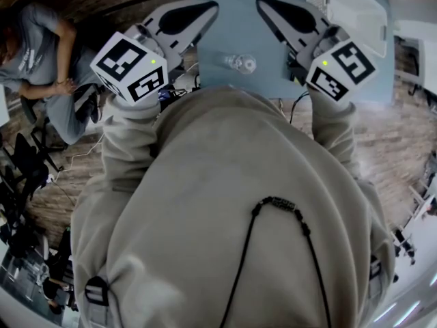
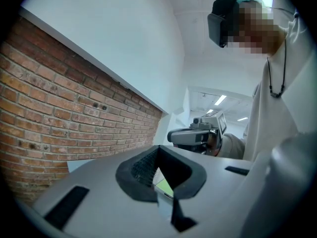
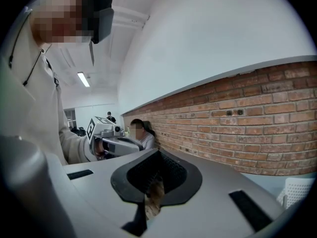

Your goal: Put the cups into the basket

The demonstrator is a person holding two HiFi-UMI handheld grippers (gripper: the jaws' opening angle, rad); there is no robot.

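Observation:
A white slatted basket (image 1: 345,5) stands at the far right of a pale blue table (image 1: 218,33). One small clear plastic item (image 1: 240,63) sits on the table near its front edge; whether it is a cup I cannot tell. I see no other cups. My left gripper (image 1: 199,9) and right gripper (image 1: 272,5) are held up in front of the chest over the table's near edge, tilted towards each other. In the gripper views both point at a brick wall, the left gripper (image 2: 161,175) and right gripper (image 3: 156,175) each shut, with nothing between the jaws.
A seated person (image 1: 41,53) is at the left, beside chairs and cables on the brick-pattern floor (image 1: 382,135). More white furniture (image 1: 416,39) stands at the right edge. A brick wall (image 3: 257,123) fills the side of both gripper views.

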